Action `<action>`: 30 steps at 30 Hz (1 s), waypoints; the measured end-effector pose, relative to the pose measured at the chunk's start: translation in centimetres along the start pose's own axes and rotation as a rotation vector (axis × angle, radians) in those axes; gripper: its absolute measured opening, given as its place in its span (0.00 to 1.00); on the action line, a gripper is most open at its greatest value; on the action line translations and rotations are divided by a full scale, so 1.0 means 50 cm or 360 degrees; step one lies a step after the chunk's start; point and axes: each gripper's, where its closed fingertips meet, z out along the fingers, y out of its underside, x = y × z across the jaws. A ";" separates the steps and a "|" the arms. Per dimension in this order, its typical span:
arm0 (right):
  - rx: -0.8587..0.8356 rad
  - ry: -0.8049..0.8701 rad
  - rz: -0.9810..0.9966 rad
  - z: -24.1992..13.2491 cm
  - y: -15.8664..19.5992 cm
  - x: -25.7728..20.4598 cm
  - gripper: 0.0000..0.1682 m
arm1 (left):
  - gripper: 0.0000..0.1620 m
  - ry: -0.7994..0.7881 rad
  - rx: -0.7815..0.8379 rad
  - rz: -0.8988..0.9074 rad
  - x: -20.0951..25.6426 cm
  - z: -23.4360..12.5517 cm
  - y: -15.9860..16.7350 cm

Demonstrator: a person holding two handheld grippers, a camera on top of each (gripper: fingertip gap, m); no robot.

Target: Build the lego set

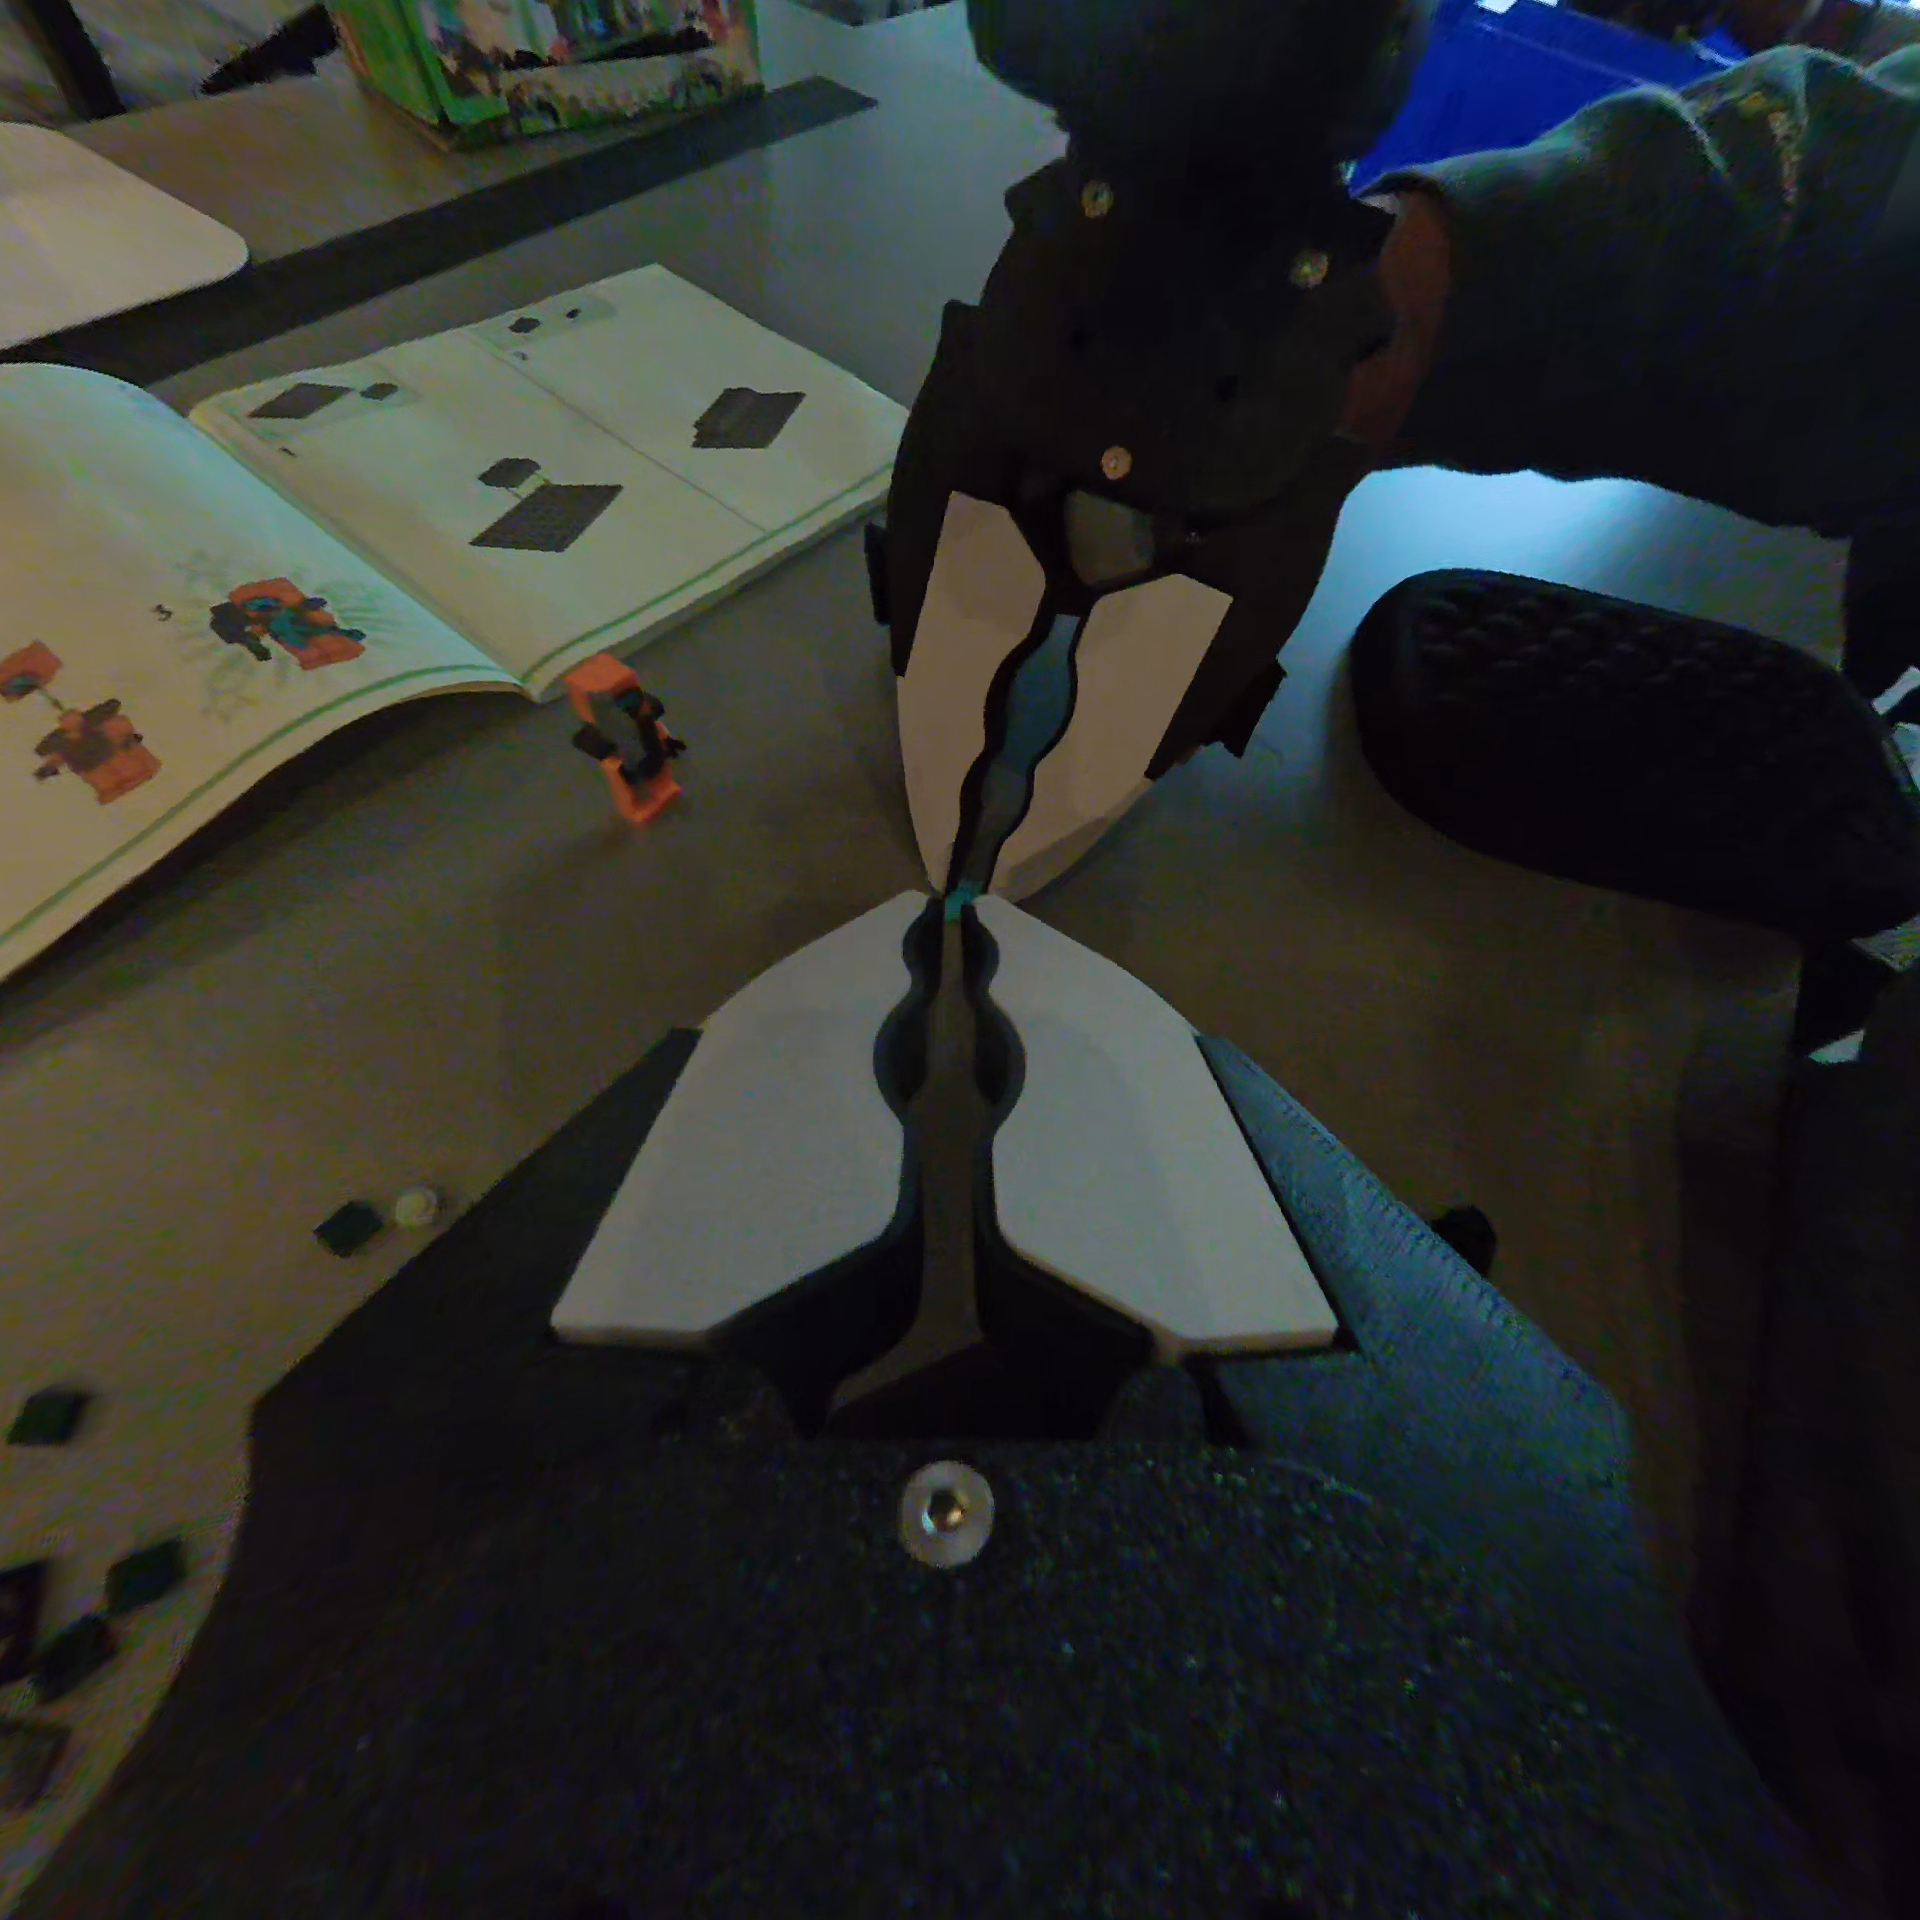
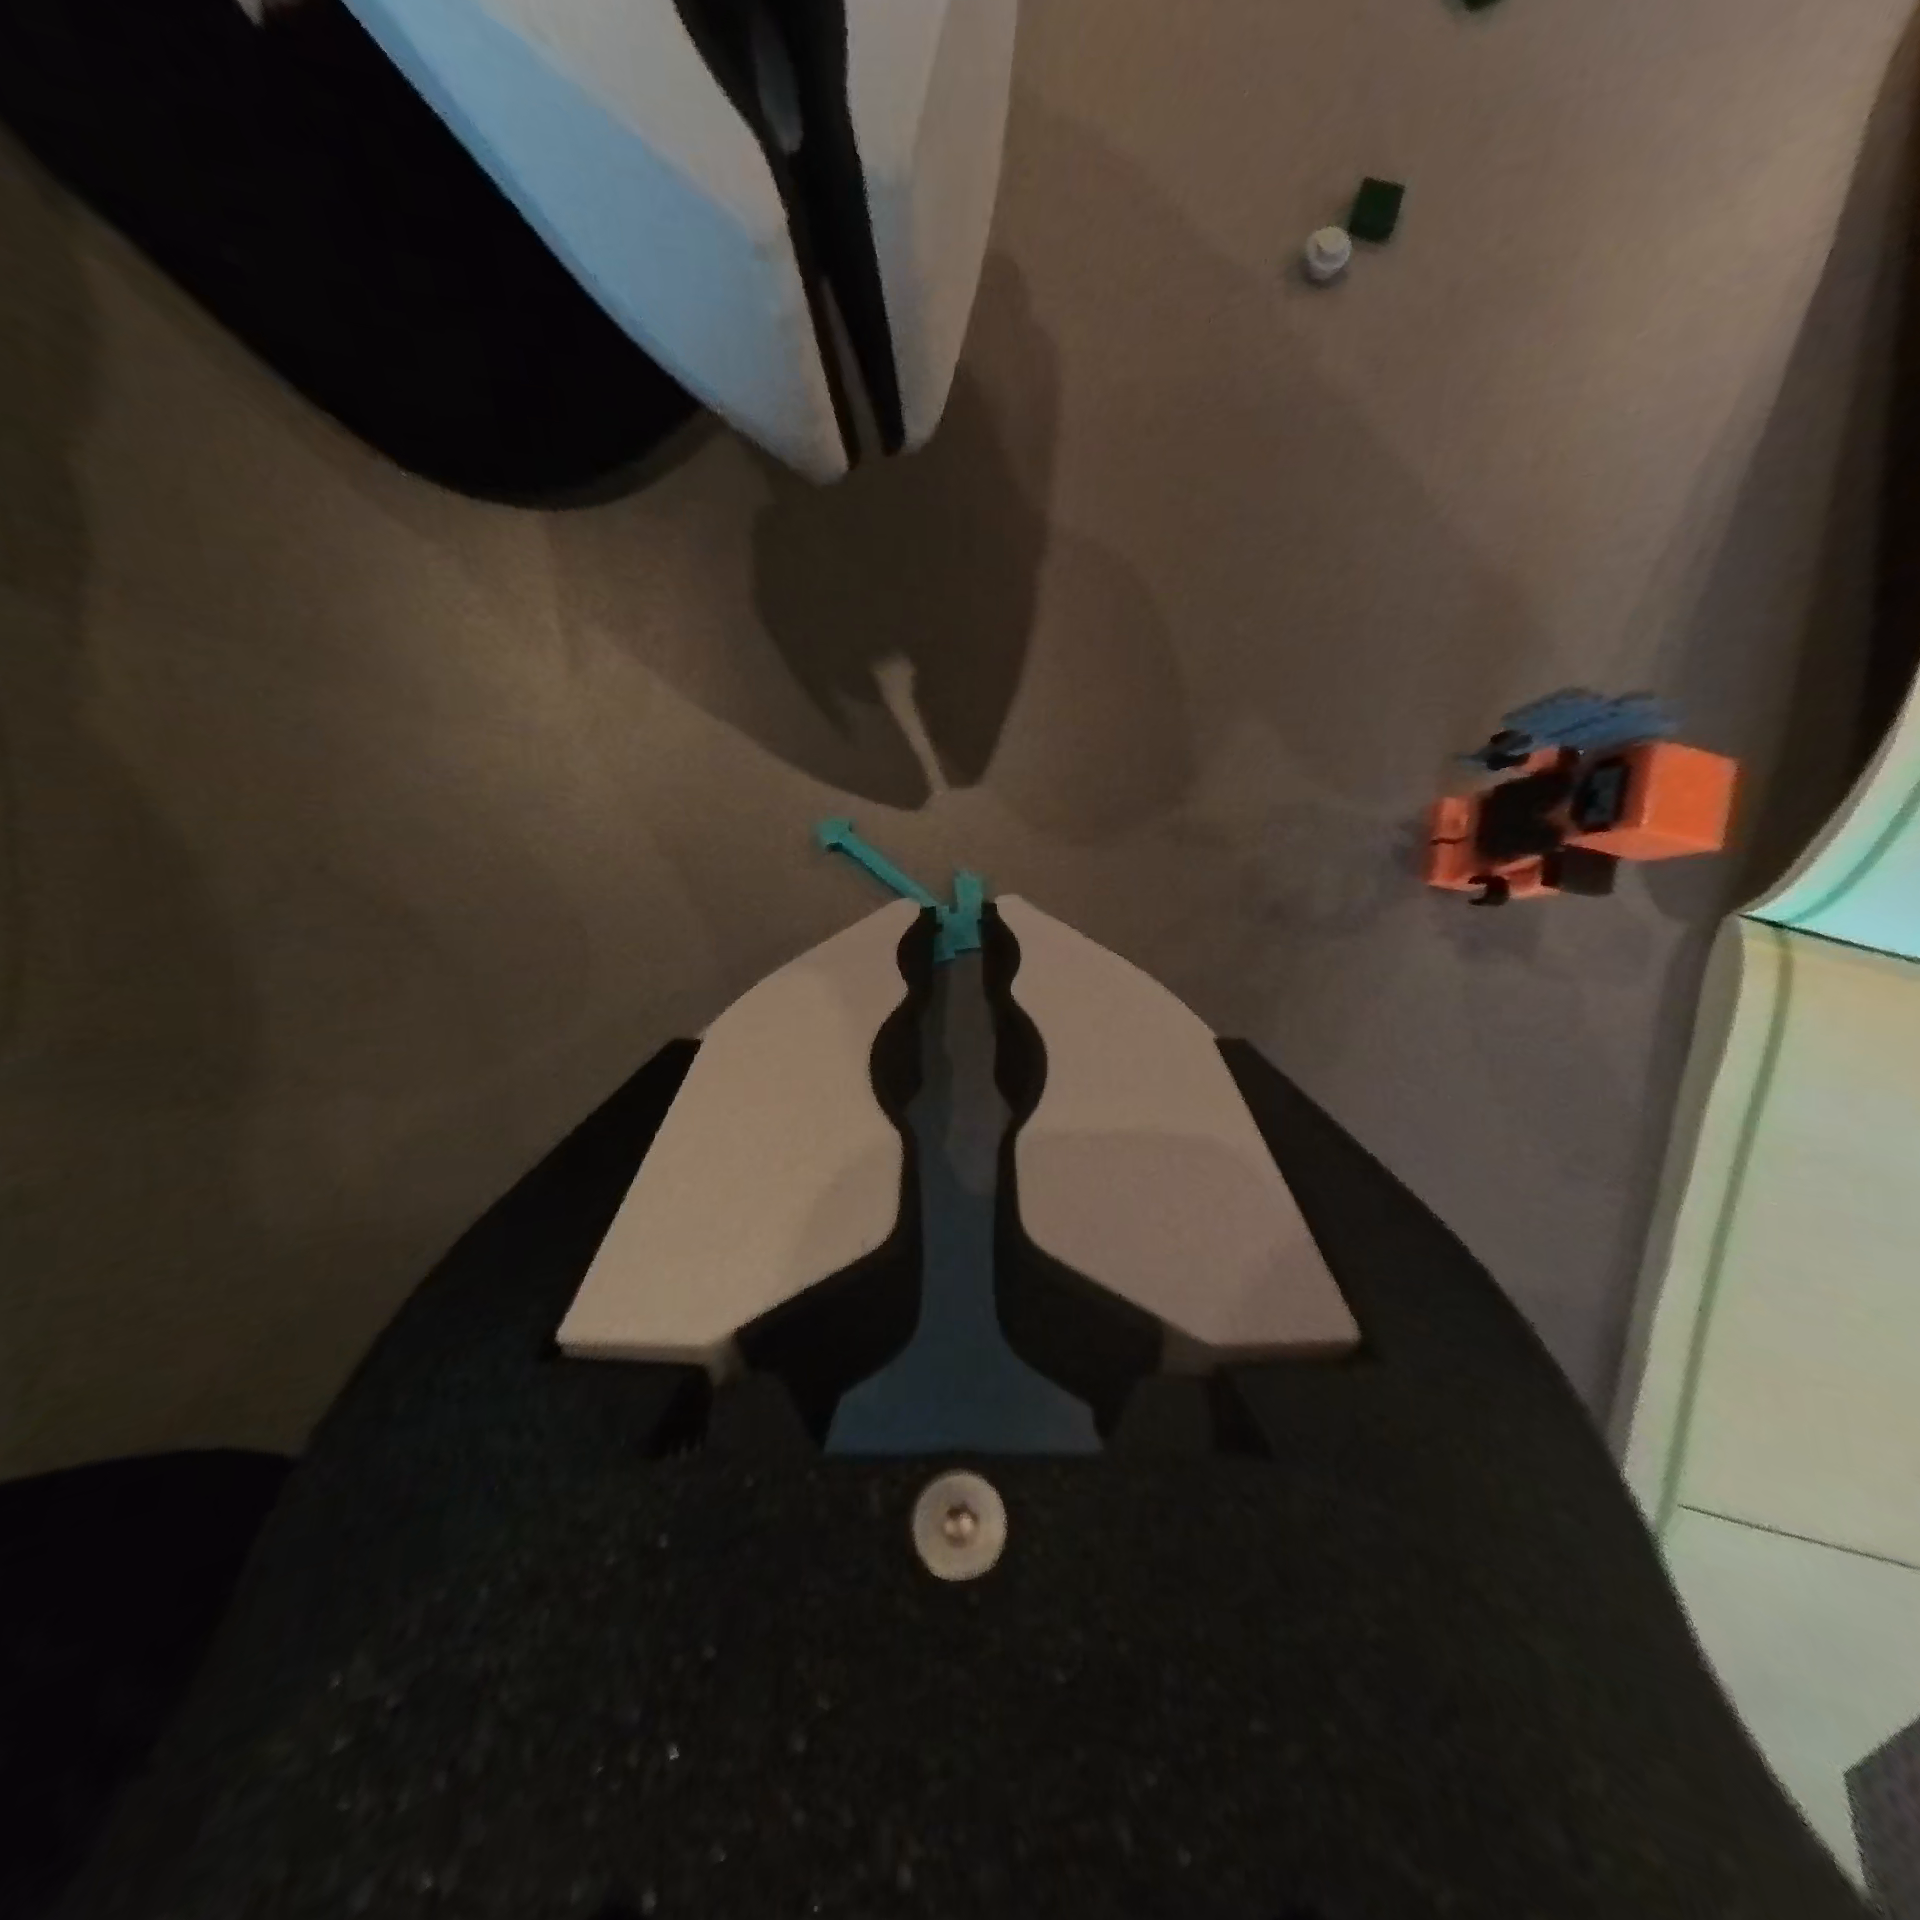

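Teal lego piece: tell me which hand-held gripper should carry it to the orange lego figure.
Right hand-held gripper: it probably already pinches the teal lego piece. The left hand-held gripper looks shut on nothing.

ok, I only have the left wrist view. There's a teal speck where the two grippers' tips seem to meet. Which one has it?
Observer: The right gripper has it. It is shut on a small teal piece.
Operator: What shape? It's just a dot here.
Observer: It's thin. A shaft sticks out past the tips, up and to the left in the right wrist view, and ends in a small crossbar.
Operator: Is the left gripper touching it?
Observer: No. In the right wrist view the left gripper is clear of the piece, with bare table showing between them.
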 end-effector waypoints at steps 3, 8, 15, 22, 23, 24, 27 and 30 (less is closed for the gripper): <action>0.0031 0.0032 -0.0011 -0.002 0.002 0.001 0.04 | 0.02 0.0032 -0.0051 0.0019 0.004 0.008 0.011; 0.0069 0.0080 -0.0010 -0.008 0.007 0.002 0.04 | 0.03 0.0072 -0.0131 0.0061 0.011 0.027 0.019; 0.0181 0.0157 -0.0055 -0.035 -0.010 -0.005 0.04 | 0.06 0.0140 -0.0225 0.0073 0.021 0.054 0.017; 0.0210 0.0274 -0.0181 -0.079 -0.031 -0.014 0.04 | 0.12 0.0334 -0.0274 -0.0037 0.052 0.067 0.010; 0.0213 0.0291 -0.0205 -0.085 -0.035 -0.016 0.04 | 0.12 0.0367 -0.0279 -0.0064 0.058 0.069 0.010; 0.0209 0.0303 -0.0227 -0.089 -0.037 -0.018 0.04 | 0.12 0.0407 -0.0280 -0.0094 0.065 0.074 0.008; 0.0204 0.0323 -0.0284 -0.097 -0.046 -0.026 0.04 | 0.11 0.0492 -0.0297 -0.0158 0.080 0.081 0.009; 0.0216 0.0359 -0.0306 -0.099 -0.050 -0.028 0.02 | 0.04 0.0486 -0.0306 -0.0168 0.081 0.094 0.012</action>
